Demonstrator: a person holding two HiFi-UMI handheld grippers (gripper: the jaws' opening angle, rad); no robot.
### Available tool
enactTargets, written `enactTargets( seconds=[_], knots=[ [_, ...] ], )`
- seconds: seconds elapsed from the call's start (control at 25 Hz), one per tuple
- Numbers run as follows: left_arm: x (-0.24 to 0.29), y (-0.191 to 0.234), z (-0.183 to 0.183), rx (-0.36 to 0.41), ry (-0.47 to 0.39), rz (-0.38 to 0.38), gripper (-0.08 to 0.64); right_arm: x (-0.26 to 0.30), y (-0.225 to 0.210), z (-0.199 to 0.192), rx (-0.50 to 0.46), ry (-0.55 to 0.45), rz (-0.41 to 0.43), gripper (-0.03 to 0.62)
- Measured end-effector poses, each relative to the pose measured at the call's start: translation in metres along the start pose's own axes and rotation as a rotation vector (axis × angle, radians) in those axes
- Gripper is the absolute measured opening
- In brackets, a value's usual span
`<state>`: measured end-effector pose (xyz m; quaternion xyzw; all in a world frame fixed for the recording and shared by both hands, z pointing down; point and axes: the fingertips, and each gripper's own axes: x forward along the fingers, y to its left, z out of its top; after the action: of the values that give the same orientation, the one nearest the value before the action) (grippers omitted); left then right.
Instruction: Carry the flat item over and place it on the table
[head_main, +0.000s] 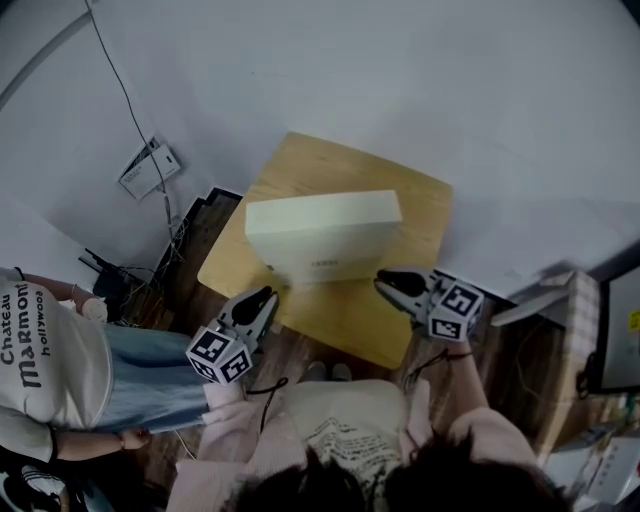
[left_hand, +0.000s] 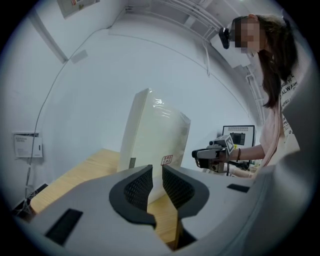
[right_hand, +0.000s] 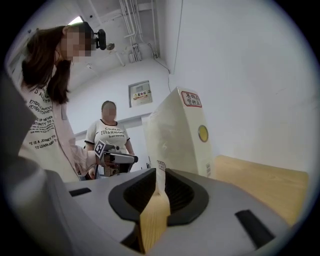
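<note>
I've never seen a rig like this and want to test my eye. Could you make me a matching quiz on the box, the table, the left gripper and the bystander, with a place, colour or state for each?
Things:
1 box
2 table
3 left gripper
4 bystander

Descriptions:
A light wood colour
B stands at the far left of the head view
C white, upright
D jaws closed on a lower corner of the box

Pairs: 1-C, 2-A, 3-D, 4-B
</note>
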<state>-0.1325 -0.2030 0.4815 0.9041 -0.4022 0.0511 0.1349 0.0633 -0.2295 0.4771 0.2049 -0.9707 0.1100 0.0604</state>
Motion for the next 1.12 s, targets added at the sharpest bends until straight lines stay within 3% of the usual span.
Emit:
enactTargets(
  seconds=[0.32, 0.56, 1.12],
  knots=[
    [-0.001, -0.018, -0.005, 0.007, -0.002, -0.023, 0.003, 0.001, 0.017, 0.001, 0.013, -0.032, 0.028, -0.002],
    [0.001, -0.025, -0.005, 0.012, -0.003, -0.041, -0.005, 0.002, 0.027, 0.008, 0.008, -0.069, 0.05, -0.002],
    [0.001, -0.032, 0.0, 0.051, -0.012, -0.057, -0.007, 0.009, 0.044, 0.026, -0.104, -0.102, 0.083, -0.003]
  ],
)
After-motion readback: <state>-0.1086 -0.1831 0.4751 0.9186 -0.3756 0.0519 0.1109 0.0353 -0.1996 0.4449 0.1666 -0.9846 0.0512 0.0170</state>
